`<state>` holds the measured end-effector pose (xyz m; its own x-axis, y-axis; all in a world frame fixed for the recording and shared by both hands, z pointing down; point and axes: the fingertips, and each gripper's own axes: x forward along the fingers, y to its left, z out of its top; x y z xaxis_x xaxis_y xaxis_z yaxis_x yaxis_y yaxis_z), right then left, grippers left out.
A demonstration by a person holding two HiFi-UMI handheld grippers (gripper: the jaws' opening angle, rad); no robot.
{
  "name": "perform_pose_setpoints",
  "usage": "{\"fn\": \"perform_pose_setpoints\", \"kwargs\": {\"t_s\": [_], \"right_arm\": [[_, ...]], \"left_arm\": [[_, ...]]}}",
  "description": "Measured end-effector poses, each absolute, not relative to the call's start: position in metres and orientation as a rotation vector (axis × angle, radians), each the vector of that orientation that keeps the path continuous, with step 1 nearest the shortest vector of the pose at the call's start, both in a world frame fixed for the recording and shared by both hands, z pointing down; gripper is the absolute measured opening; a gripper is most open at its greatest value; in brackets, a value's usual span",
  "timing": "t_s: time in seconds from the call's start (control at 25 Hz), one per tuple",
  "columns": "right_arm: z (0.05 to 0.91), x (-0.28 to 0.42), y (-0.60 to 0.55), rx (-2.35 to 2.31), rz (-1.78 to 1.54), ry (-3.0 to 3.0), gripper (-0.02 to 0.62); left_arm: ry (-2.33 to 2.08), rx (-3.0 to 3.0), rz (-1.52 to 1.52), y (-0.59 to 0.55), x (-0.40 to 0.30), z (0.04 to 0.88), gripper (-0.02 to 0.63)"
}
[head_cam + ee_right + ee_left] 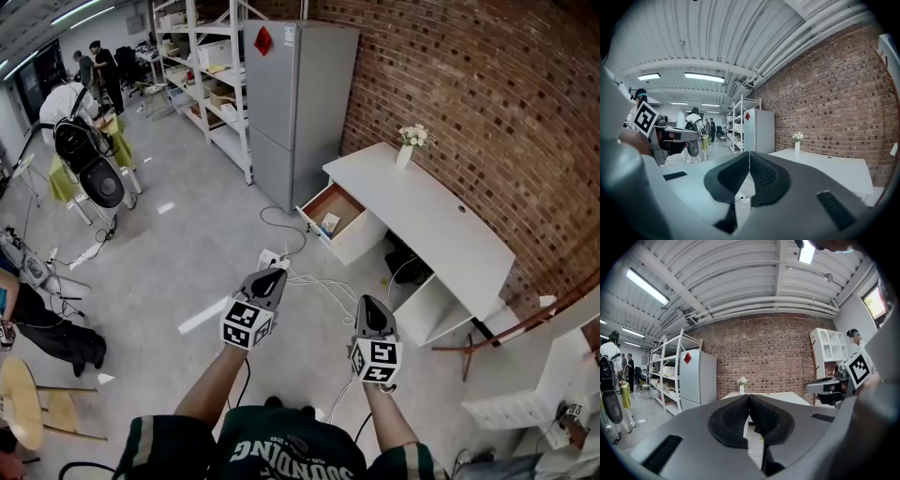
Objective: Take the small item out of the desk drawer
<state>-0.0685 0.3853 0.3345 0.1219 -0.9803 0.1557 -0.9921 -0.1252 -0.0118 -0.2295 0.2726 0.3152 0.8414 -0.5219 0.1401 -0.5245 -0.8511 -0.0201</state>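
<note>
We logged left claw [273, 276] and right claw [367, 304] both clenched empty, well apart from the white surface [441, 220], its drawer [350, 207] stood open at 12 o'clock from our claws, small item [329, 224] lay inside the drawer.

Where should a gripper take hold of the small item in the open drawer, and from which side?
From above, probably: the small item lies flat in the open drawer near its front panel, so walls block the sides. Close the jaws across its narrower width.
</note>
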Motion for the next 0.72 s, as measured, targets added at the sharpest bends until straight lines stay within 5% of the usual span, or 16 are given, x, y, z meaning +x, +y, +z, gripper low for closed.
{"fn": "perform_pose_setpoints", "kwargs": {"t_s": [0.72], "right_arm": [[0.360,-0.043,0.406,2.235,0.257,-2.066,0.025]], "left_arm": [[-0.935,2.958,0.280,0.306,-0.211,0.333,0.016]]}}
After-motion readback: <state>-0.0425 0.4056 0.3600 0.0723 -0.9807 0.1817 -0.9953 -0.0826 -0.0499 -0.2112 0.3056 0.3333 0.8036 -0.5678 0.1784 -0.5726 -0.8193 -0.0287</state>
